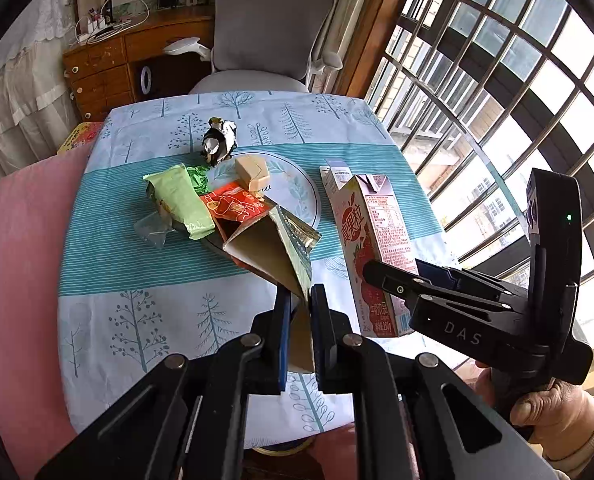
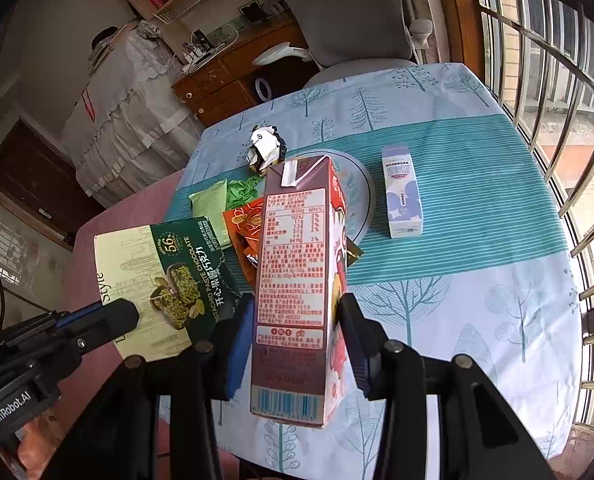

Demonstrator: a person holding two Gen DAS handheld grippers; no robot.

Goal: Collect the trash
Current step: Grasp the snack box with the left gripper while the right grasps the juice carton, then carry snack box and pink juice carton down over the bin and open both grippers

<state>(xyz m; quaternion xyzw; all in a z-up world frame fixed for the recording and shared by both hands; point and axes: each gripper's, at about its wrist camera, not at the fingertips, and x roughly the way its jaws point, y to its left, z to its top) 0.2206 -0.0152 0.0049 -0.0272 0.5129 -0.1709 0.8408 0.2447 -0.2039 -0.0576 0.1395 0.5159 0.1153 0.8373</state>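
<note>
Your left gripper [image 1: 300,300] has its jaws pinched on the flattened chocolate box [image 2: 169,276], gripping one cardboard edge; the box hangs clear of the bench [image 1: 137,280], above its near left part. In the left wrist view you see only the box's open, plain inner side [image 1: 269,256].

Your right gripper [image 2: 297,320] has its jaws clamped on the lower sides of the pink juice carton [image 2: 297,280]. The carton stands roughly upright in the jaws, off the bench surface.

Remaining on the bench:
- a pale green wrapper [image 1: 183,200] and an orange-red wrapper [image 1: 233,206], touching each other, overlapping the left rim of the plate [image 1: 297,188];
- a tan block [image 1: 253,172] on the plate;
- a crumpled black-and-white wrapper [image 1: 219,142] just beyond the plate;
- a small white-and-lilac carton [image 2: 403,196] lying flat, right of the plate.
</note>
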